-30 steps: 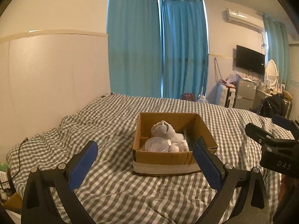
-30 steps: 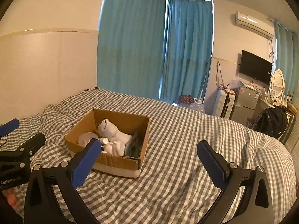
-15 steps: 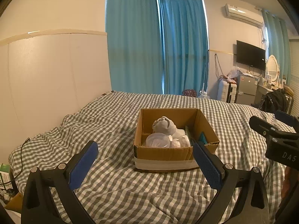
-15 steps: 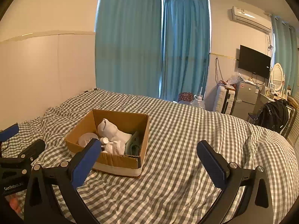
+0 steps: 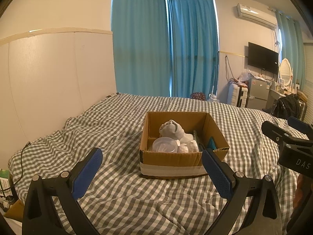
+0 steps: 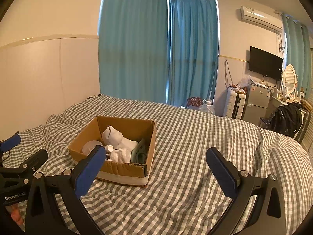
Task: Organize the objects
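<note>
An open cardboard box point(image 5: 172, 161) stands on the checked bed; it also shows in the right wrist view point(image 6: 127, 171). Inside it lie a rolled grey-white cloth point(image 5: 172, 129), a clear round lid point(image 5: 164, 145), a small white bottle point(image 6: 109, 148) and a dark green coiled item point(image 6: 139, 150). My left gripper point(image 5: 151, 163) is open and empty, held in front of the box. My right gripper point(image 6: 156, 161) is open and empty, to the right of the box. Each gripper shows at the edge of the other's view.
The grey-white checked bedspread point(image 6: 195, 137) covers the whole bed. A white wall panel point(image 5: 49, 74) stands on the left, teal curtains point(image 5: 166, 49) behind. A TV point(image 6: 266, 63), a small fridge point(image 6: 256, 103) and a black bag point(image 6: 285, 119) stand at the far right.
Both grippers have drawn back and tilted up slightly, so the box sits a little lower in both views. Both stay open and empty.
</note>
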A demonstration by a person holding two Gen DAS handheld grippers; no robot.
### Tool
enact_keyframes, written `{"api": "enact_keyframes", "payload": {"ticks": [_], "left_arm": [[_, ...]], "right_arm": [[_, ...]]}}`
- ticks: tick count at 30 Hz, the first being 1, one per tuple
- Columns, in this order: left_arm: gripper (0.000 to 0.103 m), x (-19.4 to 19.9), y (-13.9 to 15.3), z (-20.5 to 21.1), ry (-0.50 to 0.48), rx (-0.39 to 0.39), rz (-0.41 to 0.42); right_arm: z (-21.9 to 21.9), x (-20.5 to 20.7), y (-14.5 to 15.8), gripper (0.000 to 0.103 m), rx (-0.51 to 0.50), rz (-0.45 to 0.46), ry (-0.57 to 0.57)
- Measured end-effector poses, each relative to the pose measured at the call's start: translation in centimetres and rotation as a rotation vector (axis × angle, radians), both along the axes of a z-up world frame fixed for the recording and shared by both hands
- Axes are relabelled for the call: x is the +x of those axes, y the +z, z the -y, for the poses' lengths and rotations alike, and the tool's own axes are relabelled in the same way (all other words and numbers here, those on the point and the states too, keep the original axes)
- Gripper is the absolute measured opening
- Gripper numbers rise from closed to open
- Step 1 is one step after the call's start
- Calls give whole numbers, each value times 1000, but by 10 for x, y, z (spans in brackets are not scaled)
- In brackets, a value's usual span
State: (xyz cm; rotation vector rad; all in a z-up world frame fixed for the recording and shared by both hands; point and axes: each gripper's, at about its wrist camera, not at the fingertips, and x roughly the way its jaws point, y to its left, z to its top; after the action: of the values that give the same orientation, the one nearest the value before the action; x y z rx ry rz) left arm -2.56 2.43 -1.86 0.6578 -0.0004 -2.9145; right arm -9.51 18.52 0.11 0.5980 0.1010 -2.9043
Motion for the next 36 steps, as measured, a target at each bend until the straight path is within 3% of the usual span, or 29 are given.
{"api": "enact_keyframes", "payload": {"ticks": [36], "left_arm": [[103, 1, -1, 1, 17, -11, -5]], "right_arm": [[1, -1, -6, 103, 17, 11, 7]]}}
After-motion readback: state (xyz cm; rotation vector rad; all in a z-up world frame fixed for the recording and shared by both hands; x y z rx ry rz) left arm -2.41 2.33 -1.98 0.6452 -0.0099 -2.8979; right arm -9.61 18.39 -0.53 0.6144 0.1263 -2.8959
